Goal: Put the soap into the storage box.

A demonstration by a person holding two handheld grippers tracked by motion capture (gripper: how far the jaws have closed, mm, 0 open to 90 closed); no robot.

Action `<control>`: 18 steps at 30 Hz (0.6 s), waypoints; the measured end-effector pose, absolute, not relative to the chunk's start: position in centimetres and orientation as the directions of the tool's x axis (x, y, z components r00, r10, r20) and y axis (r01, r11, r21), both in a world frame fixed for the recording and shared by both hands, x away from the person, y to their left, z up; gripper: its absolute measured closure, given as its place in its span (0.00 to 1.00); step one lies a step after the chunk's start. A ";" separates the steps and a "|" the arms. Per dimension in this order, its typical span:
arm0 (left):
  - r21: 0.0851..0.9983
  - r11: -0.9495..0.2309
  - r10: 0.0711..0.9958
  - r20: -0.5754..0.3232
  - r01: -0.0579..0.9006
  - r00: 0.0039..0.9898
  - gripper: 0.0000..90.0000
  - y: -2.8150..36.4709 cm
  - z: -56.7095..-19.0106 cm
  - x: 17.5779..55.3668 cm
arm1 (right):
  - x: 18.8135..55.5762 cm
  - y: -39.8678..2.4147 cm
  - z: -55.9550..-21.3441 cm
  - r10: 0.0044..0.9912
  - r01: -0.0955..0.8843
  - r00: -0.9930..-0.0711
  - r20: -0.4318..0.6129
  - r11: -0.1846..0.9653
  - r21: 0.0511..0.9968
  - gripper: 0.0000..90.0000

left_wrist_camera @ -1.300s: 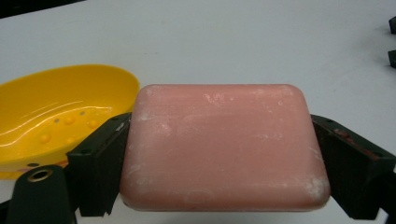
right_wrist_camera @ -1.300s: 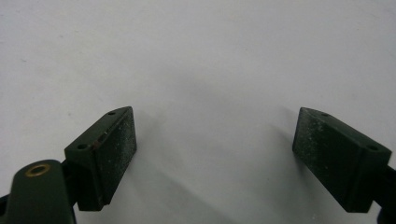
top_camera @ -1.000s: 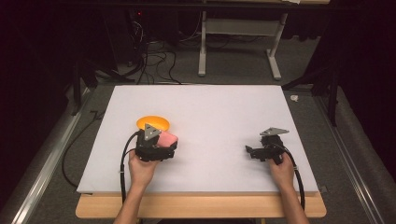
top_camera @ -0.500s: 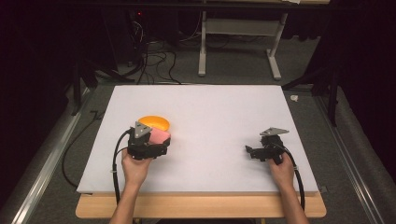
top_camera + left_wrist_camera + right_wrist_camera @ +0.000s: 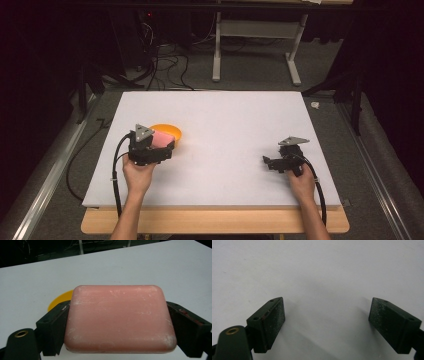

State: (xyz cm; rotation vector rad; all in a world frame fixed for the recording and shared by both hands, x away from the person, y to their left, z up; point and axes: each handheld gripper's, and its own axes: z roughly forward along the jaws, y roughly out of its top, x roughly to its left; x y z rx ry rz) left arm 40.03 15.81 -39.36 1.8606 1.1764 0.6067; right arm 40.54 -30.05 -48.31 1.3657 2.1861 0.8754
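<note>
Between frames, left tool (image 5: 161,148) has carried the pink soap bar (image 5: 120,318), clamped across its long axis, back over the near rim of the orange dish (image 5: 172,131), just beyond it. Right tool (image 5: 274,164) rests wide open, well apart on the worktop (image 5: 225,115).

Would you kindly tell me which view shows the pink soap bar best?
The left gripper view: the pink soap bar is close up, clamped between its jaws. The high view shows it small, partly hidden by the left tool.
</note>
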 end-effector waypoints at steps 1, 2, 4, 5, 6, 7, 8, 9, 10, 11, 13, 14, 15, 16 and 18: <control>0.843 -0.214 0.895 -0.033 0.493 0.444 0.16 15.9 -39.3 40.1 | 40.5 -30.0 -48.3 0.902 0.640 -0.432 -0.018 0.320 0.698 0.16; 0.842 -0.210 0.896 -0.037 0.496 0.442 0.16 15.9 -39.3 40.2 | 40.6 -30.1 -48.3 0.901 0.640 -0.433 -0.019 0.322 0.698 0.16; 0.841 -0.209 0.898 -0.036 0.499 0.438 0.16 15.9 -39.3 40.5 | 40.6 -30.1 -48.3 0.901 0.639 -0.434 -0.020 0.323 0.698 0.16; 0.841 -0.209 0.898 -0.036 0.499 0.438 0.16 15.9 -39.3 40.5 | 40.6 -30.1 -48.3 0.901 0.639 -0.434 -0.019 0.322 0.698 0.16; 0.841 -0.204 0.900 -0.040 0.500 0.435 0.16 15.9 -39.4 40.6 | 40.6 -30.1 -48.3 0.901 0.639 -0.434 -0.019 0.322 0.698 0.16; 0.838 -0.211 0.901 -0.034 0.503 0.433 0.16 16.0 -39.3 40.9 | 40.6 -30.1 -48.3 0.900 0.639 -0.435 -0.020 0.324 0.698 0.16; 0.837 -0.209 0.901 -0.036 0.505 0.432 0.16 16.0 -39.3 41.0 | 40.6 -30.1 -48.3 0.900 0.639 -0.435 -0.020 0.324 0.698 0.16; 0.837 -0.206 0.902 -0.039 0.506 0.431 0.16 16.1 -39.3 41.2 | 40.6 -30.1 -48.3 0.900 0.639 -0.435 -0.020 0.324 0.698 0.16; 0.838 -0.202 0.903 -0.042 0.508 0.428 0.16 16.1 -39.2 41.3 | 40.6 -30.1 -48.3 0.900 0.639 -0.435 -0.020 0.324 0.698 0.16; 0.838 -0.200 0.904 -0.043 0.509 0.426 0.16 16.1 -39.2 41.4 | 40.6 -30.1 -48.3 0.900 0.639 -0.435 -0.020 0.324 0.698 0.16; 0.836 -0.197 0.906 -0.043 0.511 0.421 0.16 16.2 -39.1 41.7 | 40.6 -30.1 -48.3 0.900 0.639 -0.435 -0.020 0.324 0.698 0.16; 0.836 -0.196 0.907 -0.044 0.512 0.419 0.16 16.3 -39.0 41.8 | 40.6 -30.1 -48.3 0.900 0.639 -0.435 -0.020 0.324 0.698 0.16; 0.838 -0.188 0.908 -0.049 0.512 0.415 0.16 16.3 -39.0 41.9 | 40.6 -30.1 -48.3 0.900 0.639 -0.435 -0.020 0.324 0.698 0.16; 0.838 -0.182 0.908 -0.059 0.514 0.416 0.16 16.4 -39.0 42.0 | 40.6 -30.1 -48.3 0.900 0.639 -0.435 -0.020 0.324 0.698 0.16; 0.834 -0.179 0.910 -0.062 0.522 0.410 0.16 16.5 -39.0 42.2 | 40.6 -30.1 -48.3 0.900 0.639 -0.435 -0.020 0.324 0.698 0.16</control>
